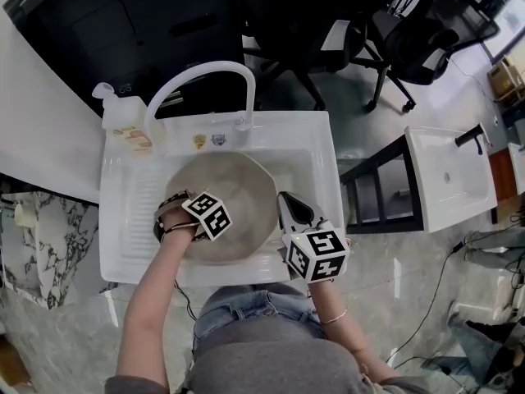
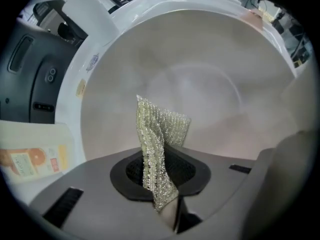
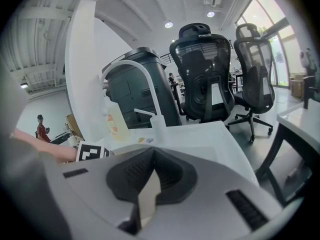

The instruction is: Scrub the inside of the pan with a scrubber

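Note:
A wide beige-grey pan (image 1: 230,195) lies in the white sink (image 1: 320,138) and fills the left gripper view (image 2: 200,74). My left gripper (image 1: 193,205) hangs over the pan's left side, shut (image 2: 160,176) on a silvery mesh scrubber (image 2: 157,139) that sticks up from the jaws above the pan's inner wall. At the pan's right rim sits my right gripper (image 1: 289,203). Its jaws (image 3: 150,189) are closed on a thin pale edge that looks like the pan's rim; the pan itself is hidden behind the gripper body there.
A curved white faucet (image 1: 205,76) arches over the back of the sink. A soap bottle (image 1: 115,113) stands at the back left corner. Office chairs (image 1: 410,31) and a black rack (image 1: 377,187) stand beyond and right of the sink.

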The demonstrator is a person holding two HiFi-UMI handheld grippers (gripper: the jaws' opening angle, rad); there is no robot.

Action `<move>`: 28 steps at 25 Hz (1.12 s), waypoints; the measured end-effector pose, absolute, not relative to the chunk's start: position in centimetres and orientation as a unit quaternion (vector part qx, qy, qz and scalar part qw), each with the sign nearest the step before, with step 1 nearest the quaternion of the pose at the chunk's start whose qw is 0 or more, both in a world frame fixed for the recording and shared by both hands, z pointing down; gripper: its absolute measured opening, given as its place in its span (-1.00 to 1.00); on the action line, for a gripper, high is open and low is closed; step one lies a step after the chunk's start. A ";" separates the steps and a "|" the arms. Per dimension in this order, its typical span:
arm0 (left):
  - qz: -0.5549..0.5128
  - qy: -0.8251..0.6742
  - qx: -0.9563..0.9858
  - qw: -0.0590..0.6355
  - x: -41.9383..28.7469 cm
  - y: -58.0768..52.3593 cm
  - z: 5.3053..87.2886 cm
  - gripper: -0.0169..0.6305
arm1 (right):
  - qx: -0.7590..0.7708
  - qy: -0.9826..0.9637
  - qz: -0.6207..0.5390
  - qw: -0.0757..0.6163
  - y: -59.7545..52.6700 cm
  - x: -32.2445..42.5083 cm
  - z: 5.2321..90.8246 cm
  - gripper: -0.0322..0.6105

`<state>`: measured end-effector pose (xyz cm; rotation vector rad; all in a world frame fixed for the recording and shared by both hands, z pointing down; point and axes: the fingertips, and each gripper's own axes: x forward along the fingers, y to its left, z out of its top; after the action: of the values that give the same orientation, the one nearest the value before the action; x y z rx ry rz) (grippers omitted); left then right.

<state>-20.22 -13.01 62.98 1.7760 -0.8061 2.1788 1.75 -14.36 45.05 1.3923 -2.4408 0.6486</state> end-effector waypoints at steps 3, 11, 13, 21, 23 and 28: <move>0.748 -0.290 0.595 0.056 -20.8 -14.5 62.6 -0.75 | 0.482 -0.837 0.224 0.130 -14.2 1.6 45.1 -0.87; 0.720 -0.344 0.598 -0.070 -20.9 -18.8 60.4 -0.75 | 0.490 -0.831 0.226 0.139 -13.4 0.8 45.7 -0.87; 0.699 -0.364 0.606 -0.105 -20.5 -20.0 59.5 -0.75 | 0.494 -0.828 0.226 0.142 -13.0 0.5 45.8 -0.87; 0.533 -0.480 0.674 -0.173 -17.7 -23.7 53.4 -0.75 | 0.525 -0.808 0.225 0.145 -11.9 1.0 46.3 -0.87; 0.475 -0.499 0.709 -0.149 -16.7 -24.0 51.9 -0.75 | 0.532 -0.804 0.223 0.142 -11.7 1.3 46.1 -0.87; 0.335 -0.508 0.792 -0.046 -14.2 -23.4 49.2 -0.75 | 0.548 -0.799 0.215 0.122 -11.5 1.9 45.2 -0.87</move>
<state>-14.22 -23.37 49.15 2.5640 -1.6443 1.0850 1.94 -11.46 45.19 1.6012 -2.3316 0.6291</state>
